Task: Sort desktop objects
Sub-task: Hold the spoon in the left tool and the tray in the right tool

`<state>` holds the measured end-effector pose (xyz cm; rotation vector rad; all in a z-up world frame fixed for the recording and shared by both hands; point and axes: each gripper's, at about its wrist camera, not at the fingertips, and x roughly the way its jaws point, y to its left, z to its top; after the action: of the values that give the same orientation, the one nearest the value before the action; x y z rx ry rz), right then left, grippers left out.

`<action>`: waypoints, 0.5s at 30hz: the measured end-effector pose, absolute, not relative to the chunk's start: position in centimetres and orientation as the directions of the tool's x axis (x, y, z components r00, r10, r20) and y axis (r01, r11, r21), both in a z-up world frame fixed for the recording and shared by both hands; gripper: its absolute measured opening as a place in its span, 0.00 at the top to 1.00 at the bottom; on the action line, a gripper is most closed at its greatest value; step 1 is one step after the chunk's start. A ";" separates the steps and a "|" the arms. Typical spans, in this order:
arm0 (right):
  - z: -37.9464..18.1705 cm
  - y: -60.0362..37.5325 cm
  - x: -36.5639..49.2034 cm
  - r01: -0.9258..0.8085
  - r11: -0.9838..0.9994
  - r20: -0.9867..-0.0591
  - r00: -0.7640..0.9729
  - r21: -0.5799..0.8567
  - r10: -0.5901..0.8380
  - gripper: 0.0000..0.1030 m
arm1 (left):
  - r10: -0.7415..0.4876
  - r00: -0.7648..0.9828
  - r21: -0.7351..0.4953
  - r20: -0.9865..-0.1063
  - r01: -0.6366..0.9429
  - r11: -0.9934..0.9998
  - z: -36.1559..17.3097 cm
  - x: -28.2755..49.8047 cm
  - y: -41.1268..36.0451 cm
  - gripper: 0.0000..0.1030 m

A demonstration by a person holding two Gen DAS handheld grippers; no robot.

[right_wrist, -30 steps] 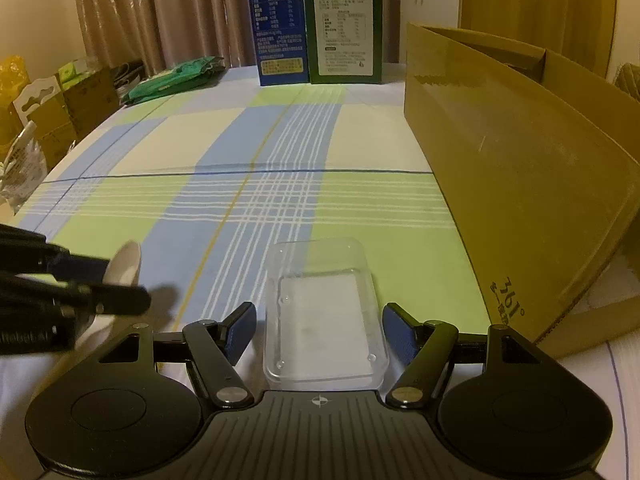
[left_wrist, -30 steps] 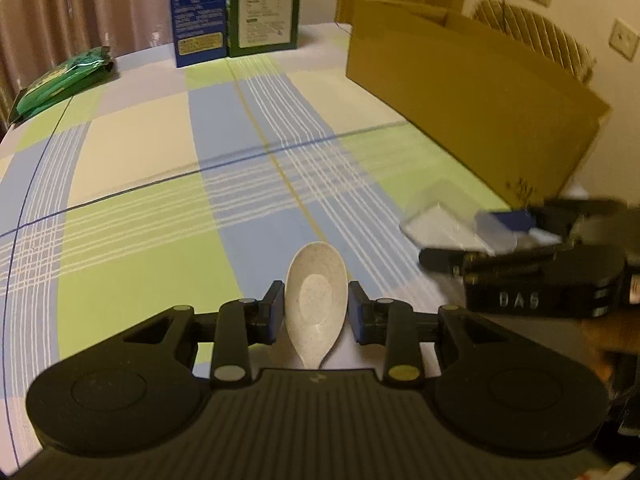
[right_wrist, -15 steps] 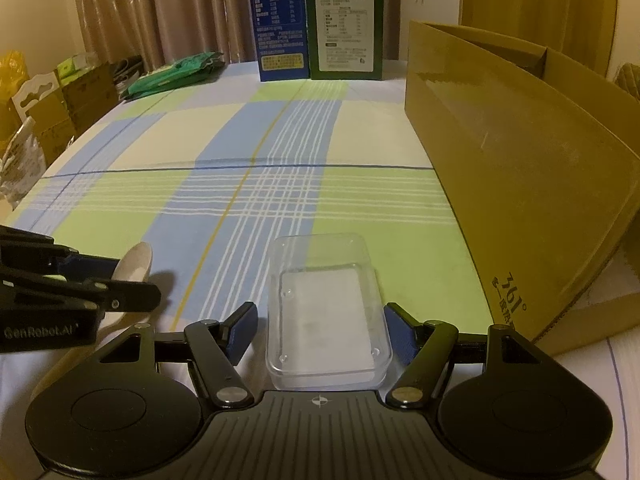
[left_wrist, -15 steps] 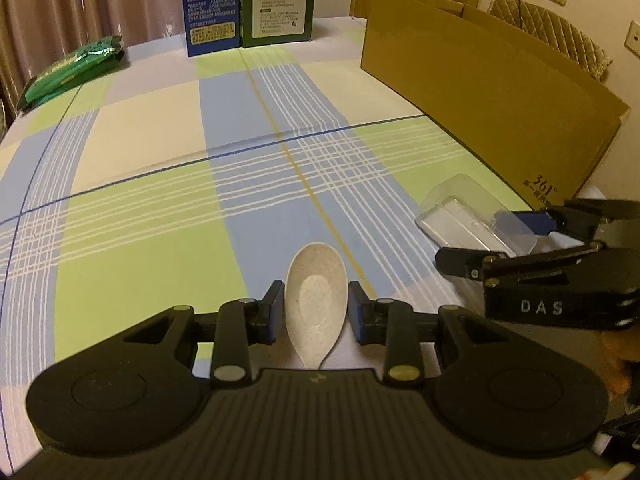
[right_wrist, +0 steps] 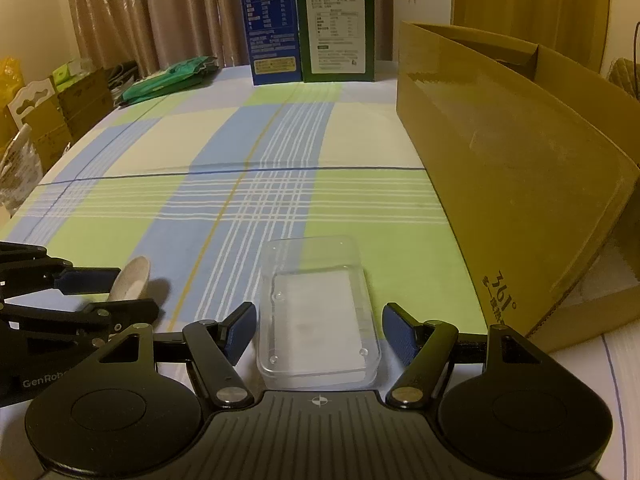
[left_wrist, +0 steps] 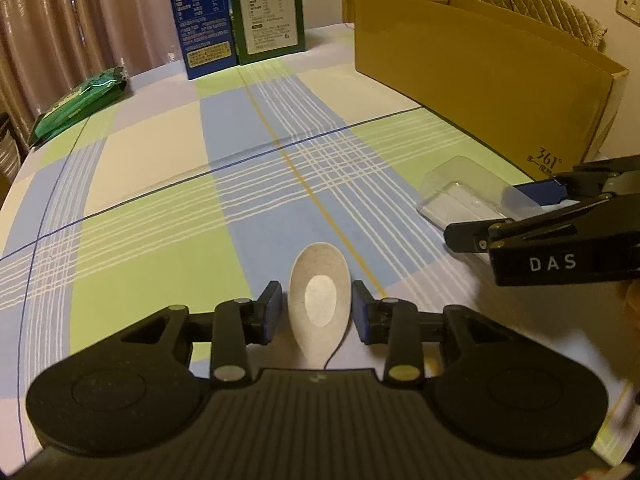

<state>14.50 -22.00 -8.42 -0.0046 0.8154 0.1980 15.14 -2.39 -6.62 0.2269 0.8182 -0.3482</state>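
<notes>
Landmark: we take the cardboard box (right_wrist: 516, 168) on the right side of the tabletop (right_wrist: 248, 152) as our reference; the tabletop carries a blue, green and cream checked cloth.

Left gripper (left_wrist: 316, 310): we see its jaws opening around a pale spoon (left_wrist: 320, 304). There is a thin gap on either side of the bowl, so the pads flank the spoon without pressing it.

Spoon: it lies on the cloth well left of the cardboard box, bowl facing up and pointing away from the camera, handle running back under the gripper body.

Right gripper (right_wrist: 318, 328): we see its jaws spread, standing on each side of a clear plastic tray (right_wrist: 318, 320) with visible gaps, so nothing is pinched.

Clear plastic tray: it sits flat on the cloth just left of the cardboard box's near corner, between the box and the spoon.

Blue carton (right_wrist: 271, 26) and green carton (right_wrist: 338, 28): we find them upright, side by side, at the far edge of the tabletop, left of the cardboard box's far end.

Green packet (left_wrist: 76, 106): it lies flat at the far left corner of the tabletop, well apart from the cardboard box.

Curtain (right_wrist: 152, 12): it hangs behind the cartons.
</notes>
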 end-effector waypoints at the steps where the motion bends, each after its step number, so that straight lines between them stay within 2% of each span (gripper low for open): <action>1: -8.4 -22.0 14.5 -0.179 0.981 -0.723 0.668 0.072 0.175 0.35 | -0.213 0.633 0.060 -0.744 0.381 0.923 -6.7 15.2 -2.3 0.69; 15: -8.3 -21.8 14.4 -0.188 0.981 -0.718 0.674 0.057 0.171 0.35 | -0.231 0.618 0.022 -0.751 0.373 0.928 -6.7 15.3 -2.0 0.69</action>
<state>14.36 -21.79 -8.27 -0.0220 0.8057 0.2018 15.29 -1.97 -6.72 0.1826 0.8356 -0.3496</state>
